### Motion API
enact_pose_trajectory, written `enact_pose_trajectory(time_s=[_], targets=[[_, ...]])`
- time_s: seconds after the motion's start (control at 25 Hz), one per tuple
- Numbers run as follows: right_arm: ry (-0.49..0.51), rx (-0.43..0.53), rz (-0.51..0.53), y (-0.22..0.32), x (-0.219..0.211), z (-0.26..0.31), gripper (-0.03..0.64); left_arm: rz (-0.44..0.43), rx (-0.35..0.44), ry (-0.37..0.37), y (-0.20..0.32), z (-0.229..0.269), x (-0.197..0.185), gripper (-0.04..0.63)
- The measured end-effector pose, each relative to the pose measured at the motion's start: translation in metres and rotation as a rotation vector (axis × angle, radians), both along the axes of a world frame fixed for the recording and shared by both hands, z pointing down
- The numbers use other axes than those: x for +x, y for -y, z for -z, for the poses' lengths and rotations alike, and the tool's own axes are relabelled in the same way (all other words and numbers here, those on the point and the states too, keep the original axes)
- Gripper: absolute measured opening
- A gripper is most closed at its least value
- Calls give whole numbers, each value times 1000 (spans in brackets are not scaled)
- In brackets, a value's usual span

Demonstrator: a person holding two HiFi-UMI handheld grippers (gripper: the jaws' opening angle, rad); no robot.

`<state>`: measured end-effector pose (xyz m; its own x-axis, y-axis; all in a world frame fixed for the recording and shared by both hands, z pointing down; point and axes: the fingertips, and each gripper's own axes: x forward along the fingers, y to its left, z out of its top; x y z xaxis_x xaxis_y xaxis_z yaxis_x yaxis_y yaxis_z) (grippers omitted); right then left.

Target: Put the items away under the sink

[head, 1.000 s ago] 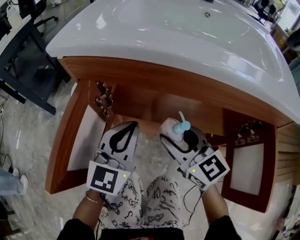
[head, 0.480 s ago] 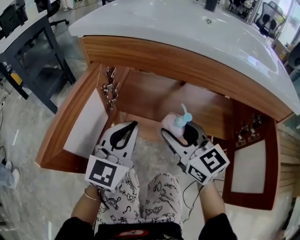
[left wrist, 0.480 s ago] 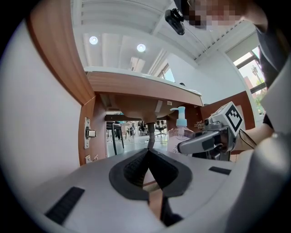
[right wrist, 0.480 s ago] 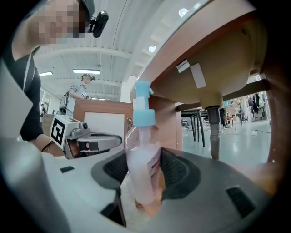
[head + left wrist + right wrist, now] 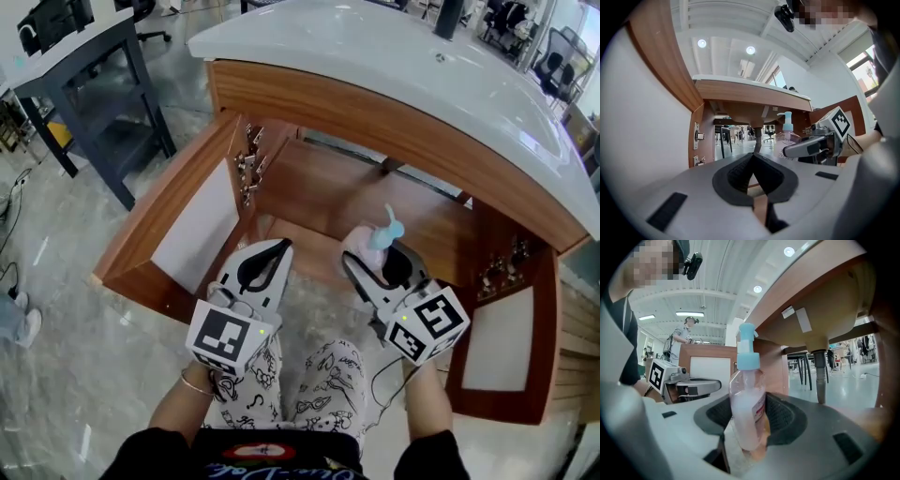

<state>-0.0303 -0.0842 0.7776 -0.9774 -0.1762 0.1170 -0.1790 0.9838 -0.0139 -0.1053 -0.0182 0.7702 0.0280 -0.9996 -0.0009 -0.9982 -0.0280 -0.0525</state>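
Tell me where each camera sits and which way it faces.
Head view: on the person's head, looking steeply down at the cabinet under the sink; shows left gripper, right gripper, patterned legs.
Left gripper view: rides the left gripper, facing the cabinet along its shut jaws.
Right gripper view: rides the right gripper, facing along jaws clamped on the pump bottle.
Shared: each gripper view shows the other gripper; all three show the bottle.

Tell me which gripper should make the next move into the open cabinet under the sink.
Right, most likely. The right gripper grips the pump bottle upright, facing the open cabinet. The left gripper is shut with nothing between its jaws.
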Motion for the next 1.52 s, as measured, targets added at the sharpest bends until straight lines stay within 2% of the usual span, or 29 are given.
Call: enact_pose_trajectory(time_s=[0.48, 0.84, 1.16, 1.52], targets=[[-34, 23, 21, 6, -8, 9, 213, -7, 26, 22, -8, 10, 13, 8], [-35, 16, 33, 13, -27, 12, 213, 34, 36, 22, -14, 15, -4, 8], [-70, 51, 37, 17, -50, 16, 213, 43, 40, 26, -24, 14, -12, 8], [-73, 41, 6, 44, -81, 15, 213, 41, 38, 27, -27, 10, -17, 8]])
